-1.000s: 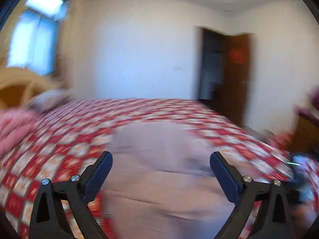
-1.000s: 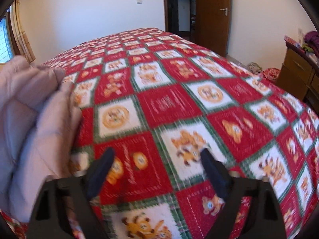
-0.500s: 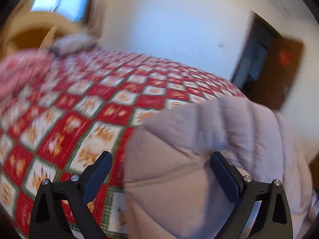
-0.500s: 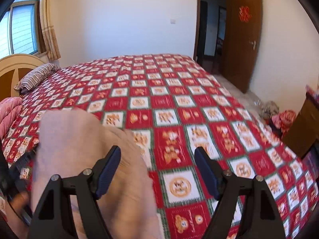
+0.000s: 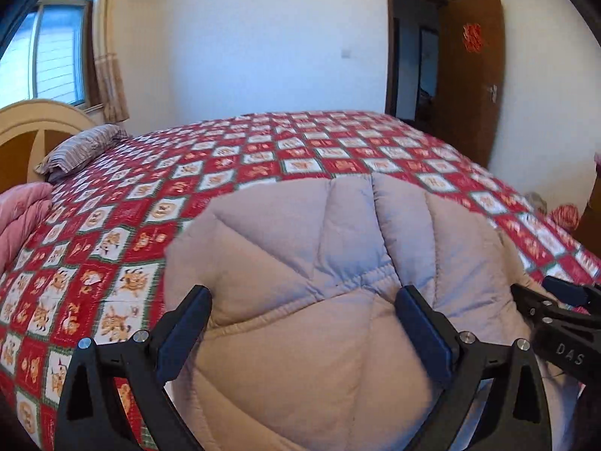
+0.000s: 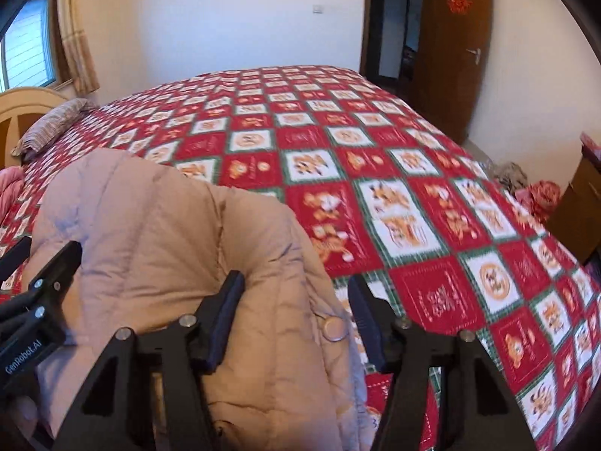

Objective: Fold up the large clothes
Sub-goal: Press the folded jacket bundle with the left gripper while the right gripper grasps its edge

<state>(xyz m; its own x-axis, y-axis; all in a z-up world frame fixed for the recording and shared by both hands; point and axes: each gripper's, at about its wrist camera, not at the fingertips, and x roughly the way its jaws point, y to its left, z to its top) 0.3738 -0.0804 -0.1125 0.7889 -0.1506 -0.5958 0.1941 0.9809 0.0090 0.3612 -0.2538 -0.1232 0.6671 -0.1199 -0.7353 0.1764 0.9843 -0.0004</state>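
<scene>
Now both grippers close in on the padded coat (image 5: 338, 300) on the bed (image 5: 263, 158).
Lower frame: the right gripper (image 6: 296, 323) has just been narrowing, jaws straddling the coat's snap-button edge, not yet pinching; the left gripper (image 5: 300, 330) stands wide open over its quilted back. A second ago both were off it; a fold looks imminent.

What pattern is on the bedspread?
The bedspread has red and white checked squares with orange cartoon figures and green borders, clearest in the right wrist view.

A striped pillow (image 5: 80, 150) lies on the checked bedspread (image 5: 263, 158) beside a headboard (image 5: 33, 131).
</scene>
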